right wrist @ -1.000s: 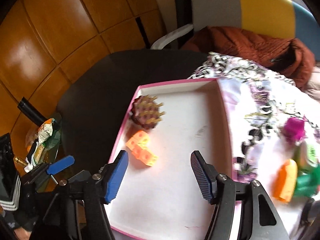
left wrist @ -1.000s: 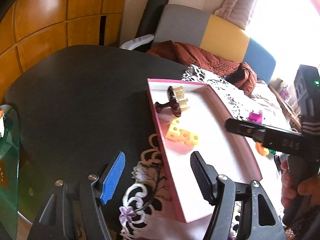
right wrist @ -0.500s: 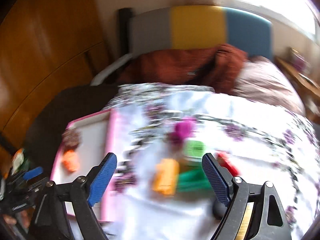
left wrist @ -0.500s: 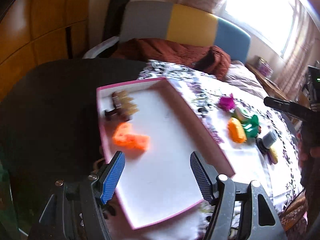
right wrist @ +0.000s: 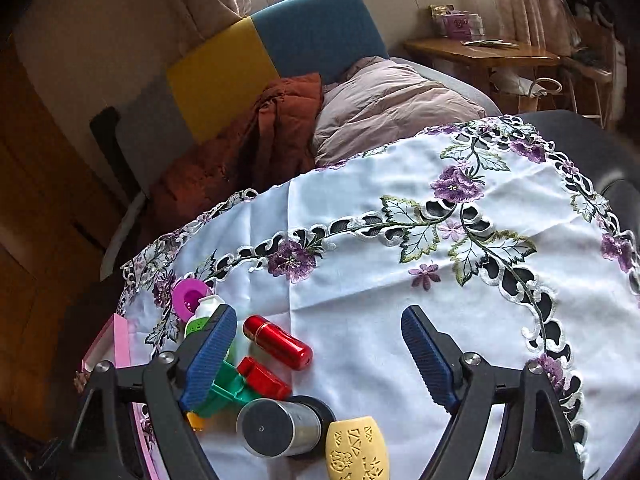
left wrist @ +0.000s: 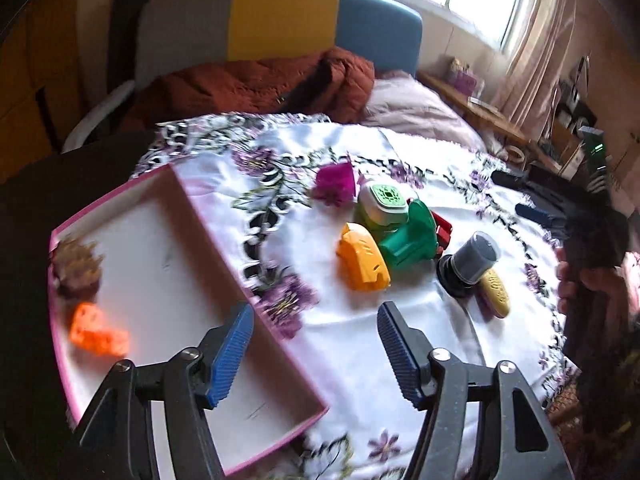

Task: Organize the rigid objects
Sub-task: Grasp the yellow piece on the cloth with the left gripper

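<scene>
So we're between picks here: both grippers are empty and hanging over the cloth, heading for the pile of little toys that need to go into the pink tray. The left gripper has its jaws apart but closing in, nothing between them, and it's parked over the tray's right wall with the orange-yellow shell piece just ahead of it. The right gripper is wide, easing in slightly, also with nothing in it, and the red cylinder sits just inside its left finger. Our take: go for the pieces at the edge of the pile first. The red cylinder and the yellow stamped oval look like easy grabs, but the cylinder will probably roll, so we'd pinch it across its width and come down square. The green piece, the white-and-green box and the grey canister are all touching or jammed close, so a finger dropped in there could shove the neighbours around. Room-wise, the right half of the embroidered cloth is wide open, good for swinging through. The tray already holds an orange block and a brownish spiky thing at its left end, so the near and right part is free for drops. Just lift clear over that pink wall.
</scene>
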The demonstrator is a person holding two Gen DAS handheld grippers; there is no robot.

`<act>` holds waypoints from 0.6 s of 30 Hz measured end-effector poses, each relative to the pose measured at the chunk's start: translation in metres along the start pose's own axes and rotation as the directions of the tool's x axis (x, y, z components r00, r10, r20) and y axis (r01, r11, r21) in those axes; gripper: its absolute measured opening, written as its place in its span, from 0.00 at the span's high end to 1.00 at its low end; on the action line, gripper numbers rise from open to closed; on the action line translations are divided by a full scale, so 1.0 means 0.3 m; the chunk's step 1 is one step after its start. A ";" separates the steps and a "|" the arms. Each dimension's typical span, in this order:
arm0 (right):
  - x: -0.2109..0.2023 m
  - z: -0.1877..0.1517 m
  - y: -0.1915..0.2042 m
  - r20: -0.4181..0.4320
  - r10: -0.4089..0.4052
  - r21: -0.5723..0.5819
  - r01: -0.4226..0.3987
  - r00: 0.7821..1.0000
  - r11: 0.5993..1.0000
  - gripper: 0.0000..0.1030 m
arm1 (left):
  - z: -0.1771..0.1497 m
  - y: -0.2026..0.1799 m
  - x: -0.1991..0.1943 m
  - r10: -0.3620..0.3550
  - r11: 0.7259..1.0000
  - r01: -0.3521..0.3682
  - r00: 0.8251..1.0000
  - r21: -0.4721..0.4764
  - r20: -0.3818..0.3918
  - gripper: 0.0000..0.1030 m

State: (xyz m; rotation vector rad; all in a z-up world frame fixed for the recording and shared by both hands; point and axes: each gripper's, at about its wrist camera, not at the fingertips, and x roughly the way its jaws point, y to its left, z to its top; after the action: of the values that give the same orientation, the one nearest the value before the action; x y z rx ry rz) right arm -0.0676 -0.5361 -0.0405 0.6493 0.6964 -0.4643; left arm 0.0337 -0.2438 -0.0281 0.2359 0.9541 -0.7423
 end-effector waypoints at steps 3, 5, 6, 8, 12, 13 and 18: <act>-0.002 -0.001 0.018 0.002 0.017 -0.012 -0.017 1.000 1.000 0.17 | 0.027 -0.037 0.087 -0.012 1.000 0.012 0.998 0.003 -0.063 0.50; -0.003 -0.009 0.026 0.004 0.024 -0.021 -0.024 1.000 1.000 0.16 | 0.048 -0.052 0.140 -0.022 1.000 0.021 0.995 -0.010 -0.099 0.52; -0.006 -0.009 0.029 0.005 0.028 -0.023 -0.028 1.000 0.999 0.16 | 0.057 -0.059 0.160 -0.022 1.000 0.020 0.994 -0.013 -0.106 0.52; -0.008 -0.008 0.029 0.007 0.037 -0.023 -0.037 0.999 0.999 0.16 | 0.079 -0.069 0.193 -0.027 0.999 0.024 0.993 -0.022 -0.113 0.52; -0.014 -0.003 0.020 0.013 0.051 -0.005 -0.051 0.999 0.999 0.15 | 0.126 -0.092 0.239 -0.029 0.999 0.026 0.995 -0.035 -0.099 0.52; -0.015 -0.002 0.017 0.016 0.053 0.000 -0.053 0.998 0.999 0.15 | 0.137 -0.094 0.257 -0.018 0.999 0.014 0.995 -0.041 -0.099 0.53; -0.016 0.003 0.006 0.016 0.058 0.017 -0.058 0.998 0.998 0.15 | 0.164 -0.110 0.347 -0.013 0.999 0.007 0.993 -0.048 -0.114 0.60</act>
State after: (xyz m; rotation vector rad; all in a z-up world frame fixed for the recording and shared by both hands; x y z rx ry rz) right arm -0.0692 -0.5346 -0.0359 0.6799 0.6582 -0.4215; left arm 0.0810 -0.3412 -0.0798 0.2339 1.0815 -0.7199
